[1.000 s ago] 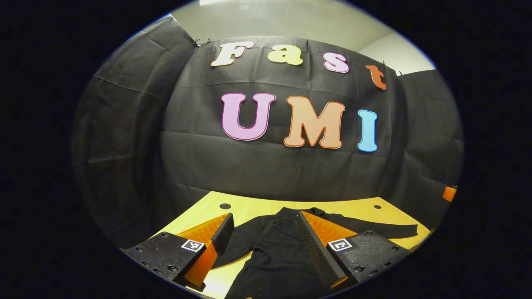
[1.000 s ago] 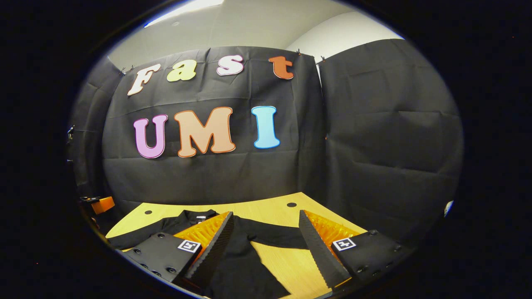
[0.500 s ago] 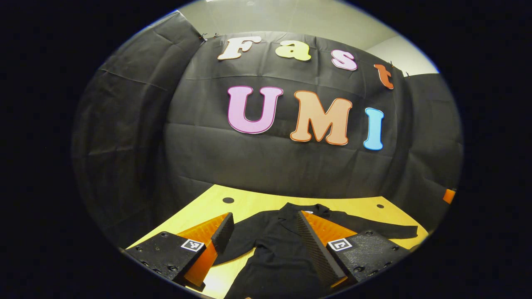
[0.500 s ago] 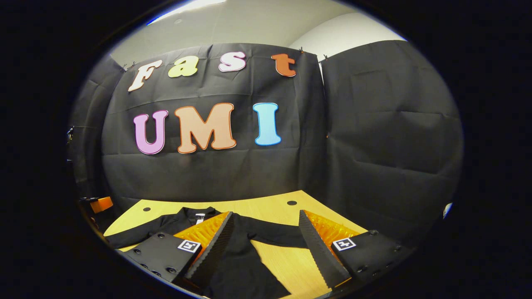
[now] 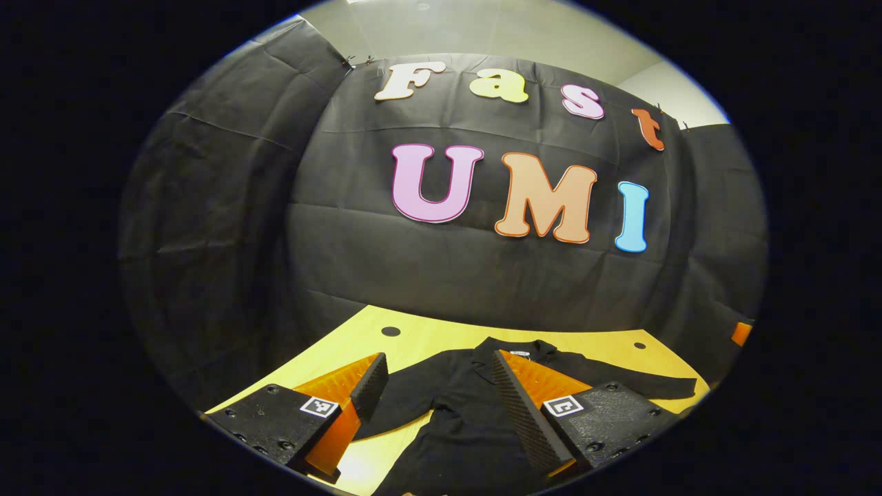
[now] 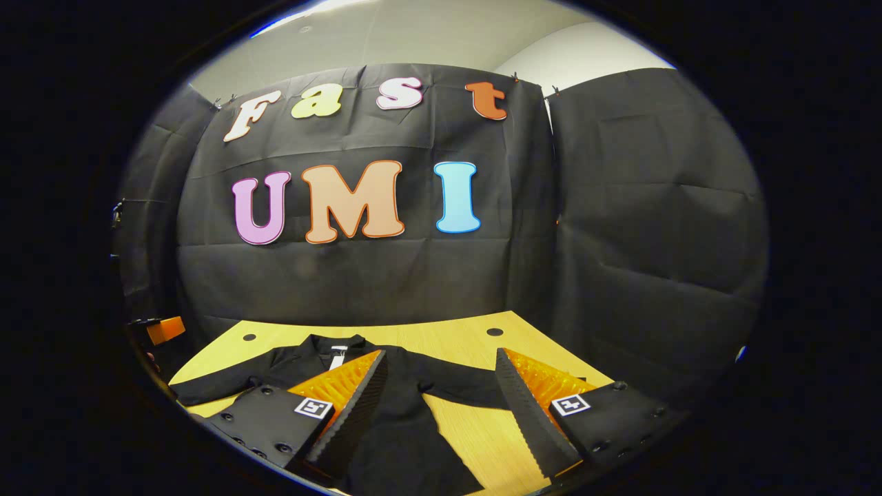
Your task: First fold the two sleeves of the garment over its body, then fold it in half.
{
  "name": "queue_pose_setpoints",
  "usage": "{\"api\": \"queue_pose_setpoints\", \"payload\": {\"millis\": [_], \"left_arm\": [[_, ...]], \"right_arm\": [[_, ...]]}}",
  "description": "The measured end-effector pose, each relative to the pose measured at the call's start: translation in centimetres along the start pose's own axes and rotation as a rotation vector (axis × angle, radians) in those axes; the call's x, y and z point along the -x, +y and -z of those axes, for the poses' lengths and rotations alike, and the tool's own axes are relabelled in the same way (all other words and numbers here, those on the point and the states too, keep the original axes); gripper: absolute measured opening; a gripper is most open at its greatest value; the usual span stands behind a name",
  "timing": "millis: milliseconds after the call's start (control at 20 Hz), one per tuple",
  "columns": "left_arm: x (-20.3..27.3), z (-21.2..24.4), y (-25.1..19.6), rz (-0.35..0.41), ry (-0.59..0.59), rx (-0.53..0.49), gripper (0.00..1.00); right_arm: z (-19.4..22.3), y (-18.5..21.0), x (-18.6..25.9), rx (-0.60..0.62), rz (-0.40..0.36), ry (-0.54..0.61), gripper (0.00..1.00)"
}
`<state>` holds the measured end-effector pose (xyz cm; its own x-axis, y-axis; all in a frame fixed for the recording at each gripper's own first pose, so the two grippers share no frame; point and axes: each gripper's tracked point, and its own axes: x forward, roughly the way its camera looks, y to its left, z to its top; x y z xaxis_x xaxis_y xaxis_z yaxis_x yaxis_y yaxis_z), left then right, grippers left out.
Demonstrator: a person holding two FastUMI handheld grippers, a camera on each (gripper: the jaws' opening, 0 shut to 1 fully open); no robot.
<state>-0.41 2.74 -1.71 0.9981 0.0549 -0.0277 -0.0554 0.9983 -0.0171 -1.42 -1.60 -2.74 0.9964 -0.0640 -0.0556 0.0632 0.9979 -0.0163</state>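
Black long-sleeved garment [image 5: 468,406] spread flat on a yellow wooden table [image 5: 413,337], collar [image 5: 513,346] toward the booth's far wall, hem toward the camera; long axis of the body running from near edge to far edge. Both sleeves stretched outward, roughly across that axis: left sleeve [image 5: 400,396] lying between the left gripper's fingers, right sleeve [image 5: 641,386] reaching close to the table's right edge. In the right gripper view, same garment [image 6: 400,427] seen from the other side, collar [image 6: 335,342] with a small white tag far from the camera, one sleeve [image 6: 207,389] trailing toward the left edge of the table [image 6: 455,337], the other sleeve [image 6: 462,393] crossing the gap between the fingers.

Left gripper [image 5: 434,389] spread wide, holding nothing, poised over the garment's left shoulder region; contact with the cloth not determinable. Right gripper [image 6: 441,389] likewise spread wide and empty, hanging above the right sleeve and bare tabletop.

No containers on the table. Two dark round holes [image 5: 391,331] near the far table corners. Bare wood beyond the collar up to the black cloth wall [image 5: 448,275], and a strip of free surface beside each sleeve. Small orange object [image 6: 165,330] at the left margin of the right gripper view, off the table; identity unclear.
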Motion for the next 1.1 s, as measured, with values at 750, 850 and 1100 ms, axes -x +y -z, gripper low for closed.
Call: {"api": "queue_pose_setpoints", "payload": {"millis": [750,850,1100], "left_arm": [[0.3,-0.6,0.4,-0.045,-0.008,-0.054,0.92],[0.5,-0.6,0.5,-0.060,-0.006,-0.063,0.92],[1.2,-0.7,0.6,-0.097,-0.011,-0.075,0.92]], "right_arm": [[0.4,-6.4,-4.6,0.030,0.032,0.040,0.99],[0.7,-8.0,-5.7,0.019,0.030,0.059,0.99],[2.3,-14.6,-9.0,0.003,0.080,0.114,0.99]]}}
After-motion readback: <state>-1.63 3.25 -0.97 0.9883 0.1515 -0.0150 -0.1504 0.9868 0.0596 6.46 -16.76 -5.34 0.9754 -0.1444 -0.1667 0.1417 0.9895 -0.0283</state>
